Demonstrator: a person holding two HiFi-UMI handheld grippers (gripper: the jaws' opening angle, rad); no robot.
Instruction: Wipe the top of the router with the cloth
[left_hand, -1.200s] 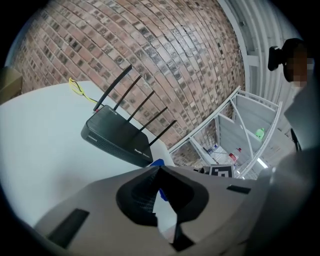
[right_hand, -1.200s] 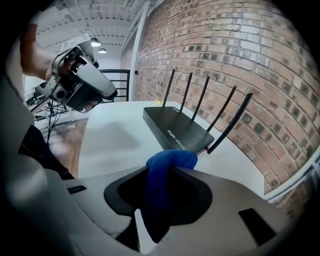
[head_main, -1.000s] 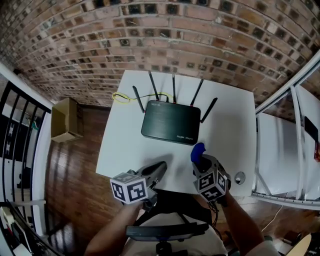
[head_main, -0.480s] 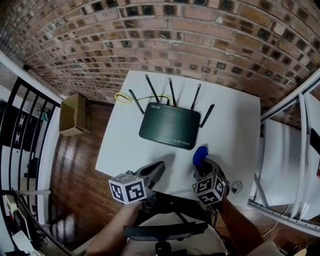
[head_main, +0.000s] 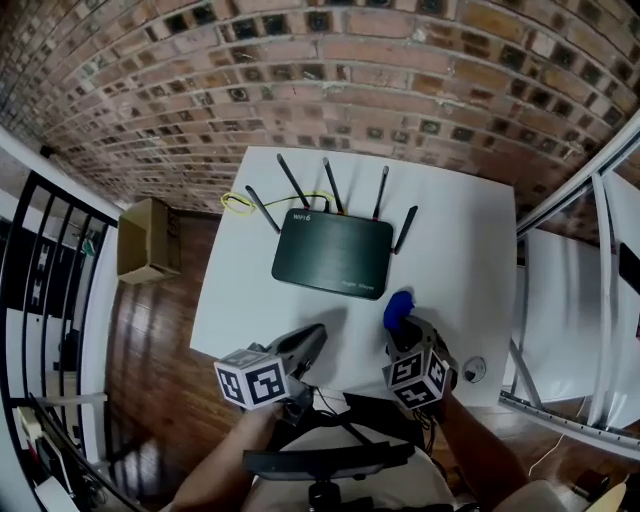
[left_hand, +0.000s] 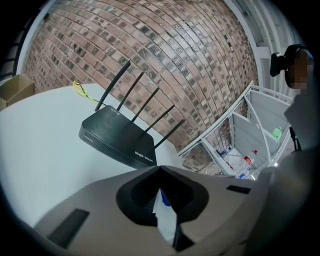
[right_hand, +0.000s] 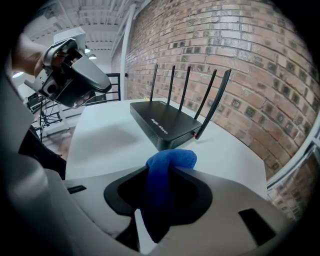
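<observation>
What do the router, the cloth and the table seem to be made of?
Router: likely hard plastic, dark matte casing with faint sheen.
Cloth: seemingly microfibre, blue, fuzzy surface, soft folds.
Table: smooth white top, perhaps laminate or painted board; the look leaves it open.

The white tabletop (head_main: 455, 250) carries a black router (head_main: 330, 256) near the middle of its far edge. A yellow cable (head_main: 238, 203) loops at its far left corner.

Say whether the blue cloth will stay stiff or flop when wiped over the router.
Probably floppy: the cloth bulges in a soft fold above the shut jaws of the right gripper. Its fuzzy pile suggests it drags rather than slips.
</observation>
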